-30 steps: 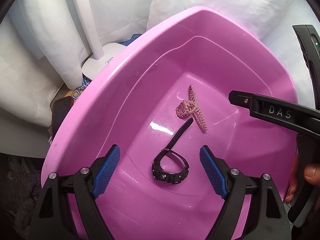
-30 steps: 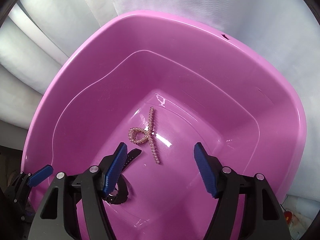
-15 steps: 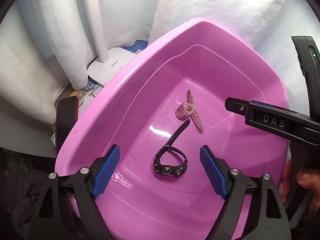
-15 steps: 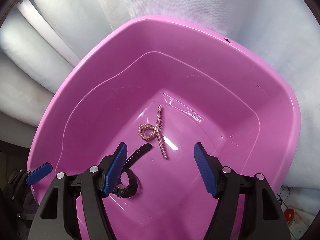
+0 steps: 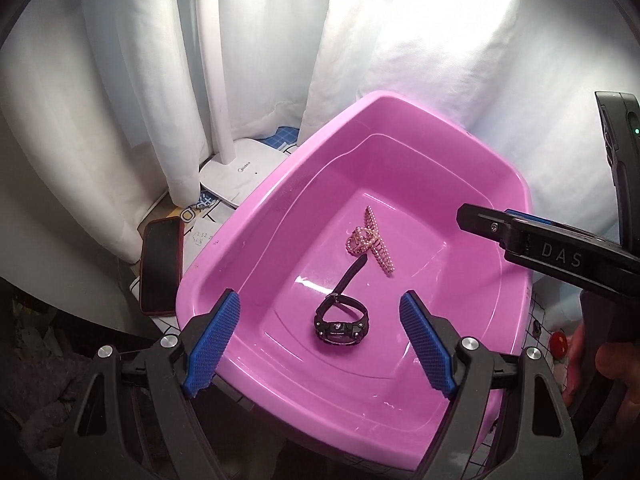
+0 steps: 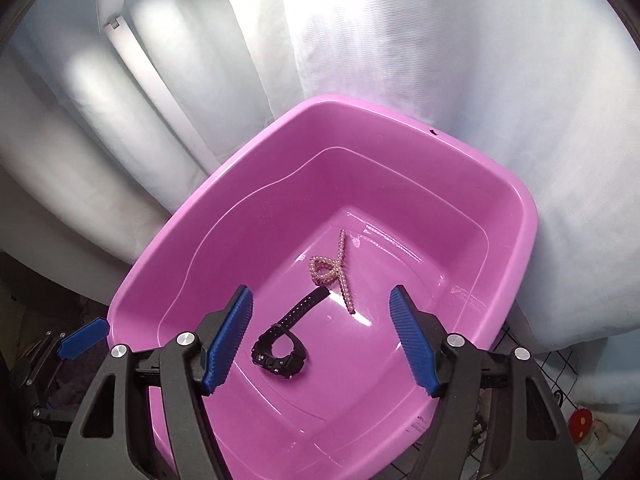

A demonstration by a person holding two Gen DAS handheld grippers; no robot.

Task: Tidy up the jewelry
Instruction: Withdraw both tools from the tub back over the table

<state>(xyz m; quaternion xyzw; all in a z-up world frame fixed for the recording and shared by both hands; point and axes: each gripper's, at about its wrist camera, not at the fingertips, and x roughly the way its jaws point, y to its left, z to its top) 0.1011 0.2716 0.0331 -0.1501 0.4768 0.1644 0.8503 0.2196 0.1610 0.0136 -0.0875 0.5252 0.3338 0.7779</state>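
Observation:
A pink plastic tub [image 5: 248,236] [image 6: 180,240] holds a black wristwatch [image 5: 342,322] [image 6: 280,352] and a pearl hair clip [image 5: 372,240] [image 6: 334,270] on its floor. My left gripper [image 5: 320,340] hangs open above the tub's near side, nothing between its blue pads. My right gripper [image 6: 320,340] is open too, high over the tub with the watch below its left pad; its black body [image 5: 552,252] shows at the right of the left wrist view. One blue fingertip [image 6: 82,338] of the left gripper peeks in at the right wrist view's left edge.
White curtains [image 5: 120,80] [image 6: 440,80] hang behind the tub. A white lamp base [image 5: 244,176] with its pole stands at the back left. A dark phone in a red case [image 5: 162,266] lies left of the tub on papers. A hand [image 5: 616,364] grips the right tool.
Both grippers have risen and pulled back from the tub, so the tub, watch and clip look smaller and more curtain shows. Watch and clip have not moved.

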